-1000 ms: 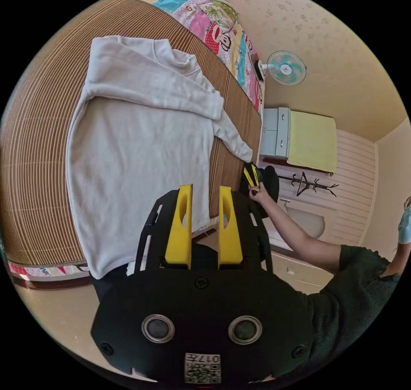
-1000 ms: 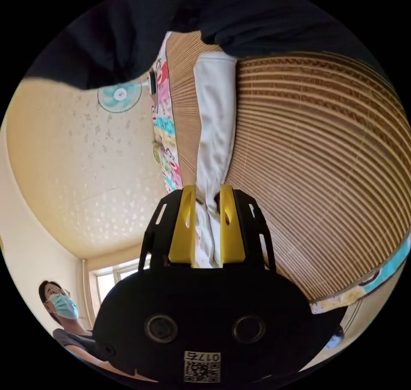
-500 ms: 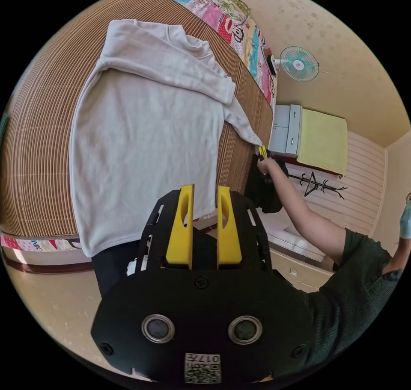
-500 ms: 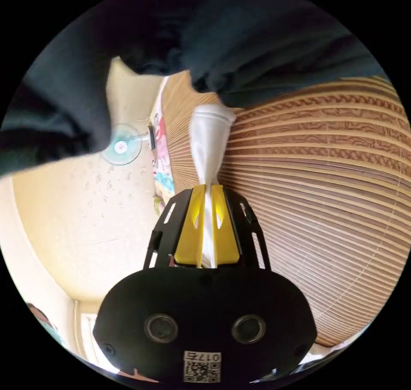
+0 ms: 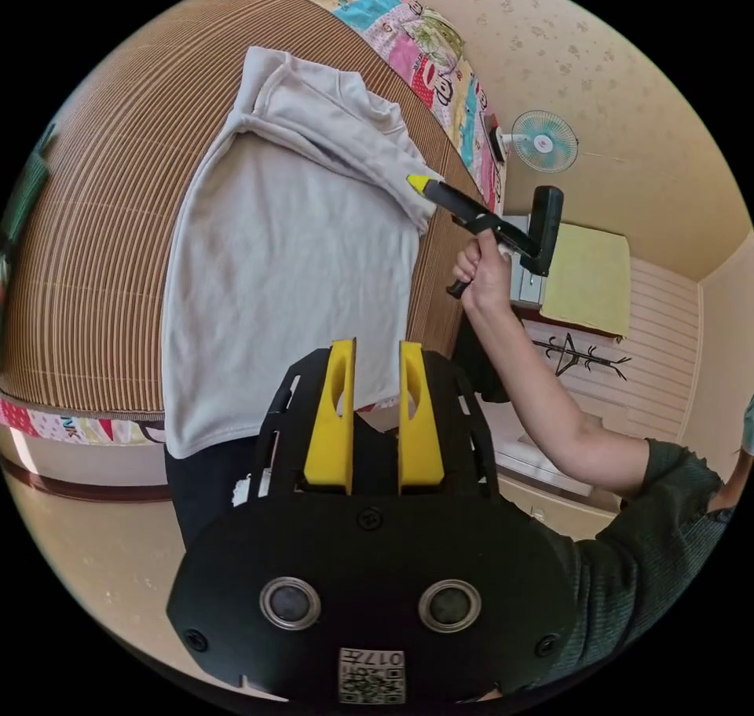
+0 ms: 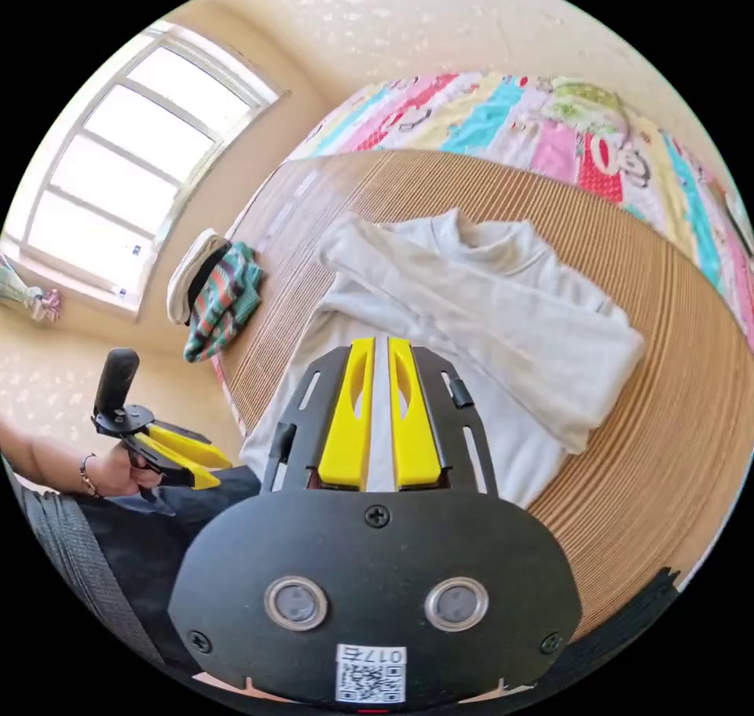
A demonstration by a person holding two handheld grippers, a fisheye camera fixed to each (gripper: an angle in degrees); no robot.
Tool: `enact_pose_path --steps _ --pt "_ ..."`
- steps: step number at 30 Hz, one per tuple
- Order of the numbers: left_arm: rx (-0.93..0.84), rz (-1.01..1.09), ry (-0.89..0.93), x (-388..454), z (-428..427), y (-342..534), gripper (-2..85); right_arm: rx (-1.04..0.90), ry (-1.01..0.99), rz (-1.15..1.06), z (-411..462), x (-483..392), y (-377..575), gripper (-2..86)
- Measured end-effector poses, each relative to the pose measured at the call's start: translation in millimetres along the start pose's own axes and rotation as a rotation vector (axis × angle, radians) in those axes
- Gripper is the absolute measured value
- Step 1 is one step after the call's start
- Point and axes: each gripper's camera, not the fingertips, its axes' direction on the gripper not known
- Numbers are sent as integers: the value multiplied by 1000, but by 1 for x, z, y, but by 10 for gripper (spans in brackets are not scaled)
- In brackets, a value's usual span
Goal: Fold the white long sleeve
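The white long sleeve [image 5: 290,253] lies flat on a bamboo mat [image 5: 102,237], one sleeve folded across its chest. In the left gripper view, my right gripper [image 5: 419,183] sits at the shirt's side edge by the shoulder, shut on the other sleeve, which bunches up to its tip. In the right gripper view, the shirt [image 6: 487,300] lies below the right gripper [image 6: 375,343], with a white strip between its nearly closed jaws. My left gripper [image 5: 375,347] is open over the hem at the mat's edge, holding nothing. It also appears as the left gripper [image 6: 220,473], in a hand.
A folded striped garment [image 6: 216,292] lies on the mat's far corner near a window [image 6: 126,166]. A patchwork quilt [image 6: 565,119] runs along the mat's far side. A wall fan [image 5: 542,141], a cabinet with a yellow cloth [image 5: 585,276] and a coat rack [image 5: 577,351] stand beyond the bed.
The right gripper closed on the outstretched sleeve's cuff at the mat's edge, then lifted and carried it in toward the shirt's body. The left gripper stayed open near the hem.
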Motion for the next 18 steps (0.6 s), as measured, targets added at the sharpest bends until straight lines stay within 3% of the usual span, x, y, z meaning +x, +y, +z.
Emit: enact_pose_path --steps 3,7,12,18 --pt "46 -19 -11 -16 -22 0 88 53 -137 171 1 23 39 34" --pt "56 -19 -153 -49 -50 -2 94 83 -103 405 -18 55 114 47" --pt "-91 -45 -367 -112 -55 -17 119 -128 -4 688 -33 98 215 95" --pt "-353 -17 -399 -162 -35 -38 137 -367 -61 729 -14 114 259 122"
